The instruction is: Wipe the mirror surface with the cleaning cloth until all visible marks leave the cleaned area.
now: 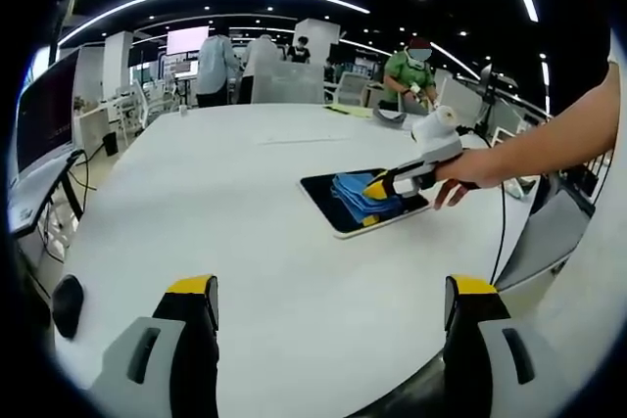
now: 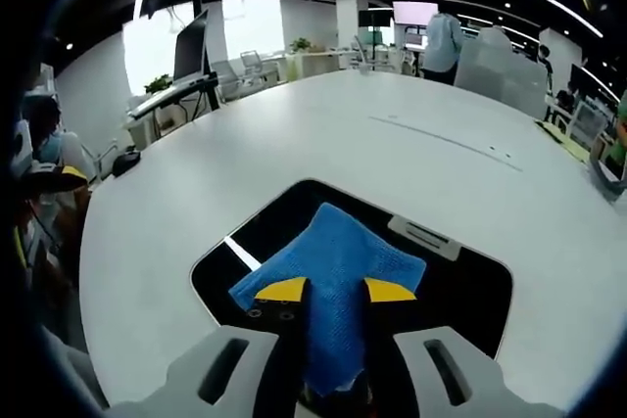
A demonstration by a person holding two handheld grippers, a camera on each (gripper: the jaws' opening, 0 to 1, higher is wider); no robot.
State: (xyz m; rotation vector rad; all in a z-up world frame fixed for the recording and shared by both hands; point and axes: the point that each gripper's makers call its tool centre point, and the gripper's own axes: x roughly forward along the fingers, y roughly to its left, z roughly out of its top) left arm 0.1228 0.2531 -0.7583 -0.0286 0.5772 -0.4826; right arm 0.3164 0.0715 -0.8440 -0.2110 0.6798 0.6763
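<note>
The mirror (image 2: 470, 291) is a dark, rounded-corner slab lying flat on the white table (image 2: 294, 144), reflecting a ceiling light strip as a thin white line and carrying a small pale label at its far edge — the writing is too small to read. The right gripper (image 2: 335, 293) is clamped on the blue cleaning cloth (image 2: 338, 252), which spreads toward 12 o'clock on the glass. The left gripper (image 1: 331, 293) hovers with jaws wide apart and empty — the mirror sits at its 1 o'clock, under the person's hand (image 1: 460, 171).
</note>
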